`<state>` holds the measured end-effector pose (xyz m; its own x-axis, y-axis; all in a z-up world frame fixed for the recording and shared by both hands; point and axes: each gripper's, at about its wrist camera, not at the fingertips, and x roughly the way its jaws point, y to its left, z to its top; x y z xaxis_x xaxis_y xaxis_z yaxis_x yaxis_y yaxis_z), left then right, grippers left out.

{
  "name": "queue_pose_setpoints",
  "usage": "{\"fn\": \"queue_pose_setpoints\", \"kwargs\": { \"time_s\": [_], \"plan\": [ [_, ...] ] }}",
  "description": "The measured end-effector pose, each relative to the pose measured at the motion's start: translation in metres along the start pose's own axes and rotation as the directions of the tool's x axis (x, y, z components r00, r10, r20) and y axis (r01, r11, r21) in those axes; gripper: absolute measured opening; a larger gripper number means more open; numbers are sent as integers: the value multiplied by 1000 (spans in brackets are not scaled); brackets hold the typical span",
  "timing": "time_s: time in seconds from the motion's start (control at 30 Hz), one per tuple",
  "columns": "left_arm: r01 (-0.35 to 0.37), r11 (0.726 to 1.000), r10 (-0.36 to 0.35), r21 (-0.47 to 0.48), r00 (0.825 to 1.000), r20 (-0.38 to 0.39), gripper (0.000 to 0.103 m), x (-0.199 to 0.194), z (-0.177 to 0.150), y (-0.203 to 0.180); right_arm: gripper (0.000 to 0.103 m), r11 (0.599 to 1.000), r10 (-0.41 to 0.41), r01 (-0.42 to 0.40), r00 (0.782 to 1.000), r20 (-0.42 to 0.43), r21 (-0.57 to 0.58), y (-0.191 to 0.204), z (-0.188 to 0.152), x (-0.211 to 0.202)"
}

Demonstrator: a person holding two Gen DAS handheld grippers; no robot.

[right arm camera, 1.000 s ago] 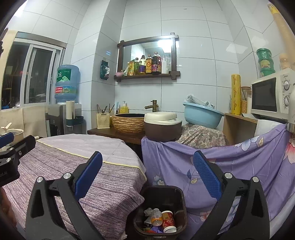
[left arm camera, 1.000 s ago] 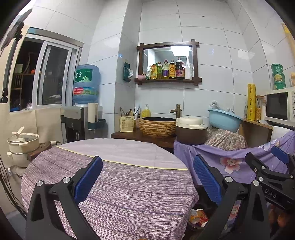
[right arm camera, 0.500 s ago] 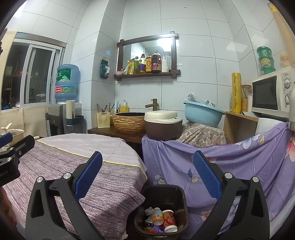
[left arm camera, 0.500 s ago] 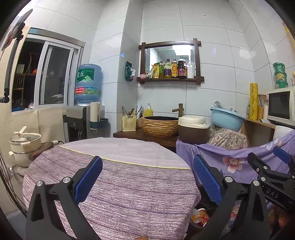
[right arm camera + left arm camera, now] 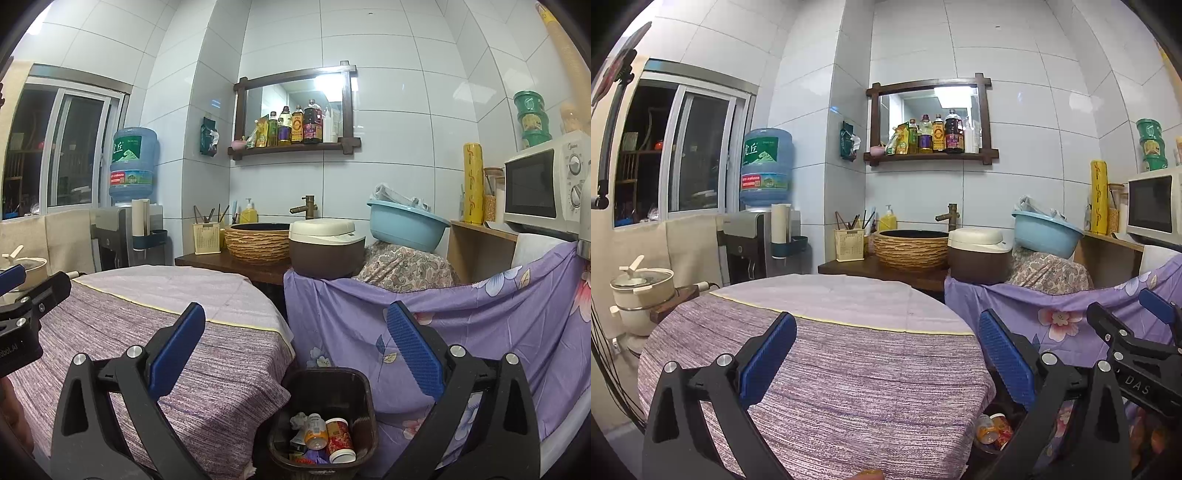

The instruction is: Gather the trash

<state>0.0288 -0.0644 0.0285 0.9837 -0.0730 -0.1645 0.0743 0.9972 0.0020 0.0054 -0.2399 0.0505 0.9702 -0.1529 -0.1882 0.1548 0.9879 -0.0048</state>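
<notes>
White tile walls close in a small kitchen corner, and the landmark is the round table under its striped purple cloth, whose visible top is bare of litter. Left of the table, a cream pot sits on a low stand, with a water dispenser behind it. Over the table's near edge hangs the left gripper, released, blue pads spread wide, nothing between them. Right of the table, tucked against its hanging cloth, stands the dark trash bin; cans, a cup and crumpled scraps already lie inside it. The right gripper hovers above the bin, equally spread and empty, so the bin lies just below and ahead of that hand, which is clearly the nearer one. No loose trash shows in either view, so collection looks close to finished. Further right, a flowered purple sheet drapes the furniture.
</notes>
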Motion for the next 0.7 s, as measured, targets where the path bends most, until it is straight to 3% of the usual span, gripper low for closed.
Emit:
{"fn": "queue_pose_setpoints", "kwargs": {
  "time_s": [0.7],
  "plan": [
    [2,1000,-2,-3,1000,-23,98,5,-3,2,97,1000,0,0,1000,-3,1,-1,-1,1]
  ]
}}
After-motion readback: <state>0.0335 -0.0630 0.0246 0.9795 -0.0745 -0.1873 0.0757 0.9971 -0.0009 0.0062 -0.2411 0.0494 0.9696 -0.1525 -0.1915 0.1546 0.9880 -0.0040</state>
